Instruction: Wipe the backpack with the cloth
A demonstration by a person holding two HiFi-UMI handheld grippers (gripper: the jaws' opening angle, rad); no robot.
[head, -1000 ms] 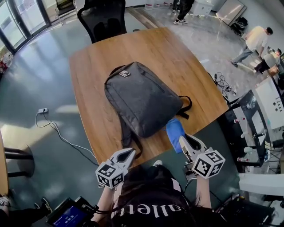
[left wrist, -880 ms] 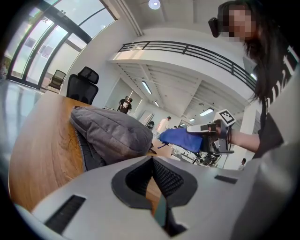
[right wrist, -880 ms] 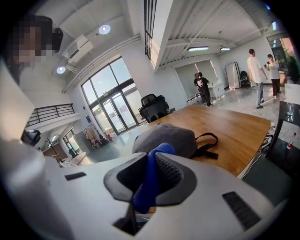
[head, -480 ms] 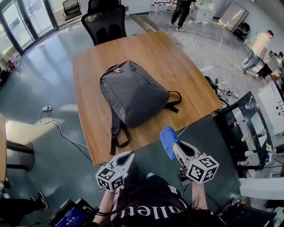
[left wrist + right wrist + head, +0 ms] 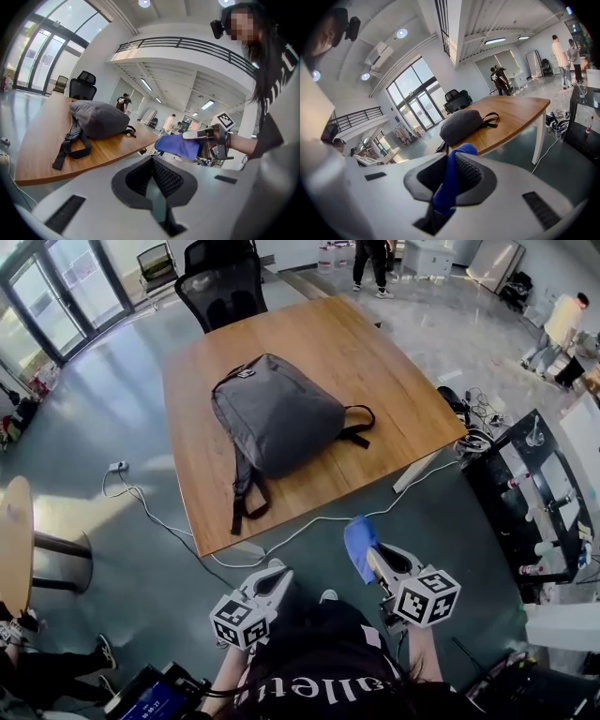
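Note:
A grey backpack (image 5: 275, 414) lies flat on the wooden table (image 5: 375, 371), its straps trailing toward the near edge. It also shows in the left gripper view as the backpack (image 5: 98, 119) and in the right gripper view as the backpack (image 5: 461, 124). My right gripper (image 5: 373, 559) is shut on a blue cloth (image 5: 359, 543), held off the table over the floor; the cloth (image 5: 451, 180) sits pinched between its jaws. My left gripper (image 5: 277, 580) is shut and holds nothing, also back from the table.
A black office chair (image 5: 223, 287) stands at the table's far side. A white cable (image 5: 309, 521) runs over the floor below the near table edge. A dark shelf with bottles (image 5: 539, 512) is at the right, a round side table (image 5: 19, 545) at the left. People stand far back.
Both grippers and the view have backed away from the table. The blue cloth, earlier at the table's near edge, now hangs in the right gripper over the floor.

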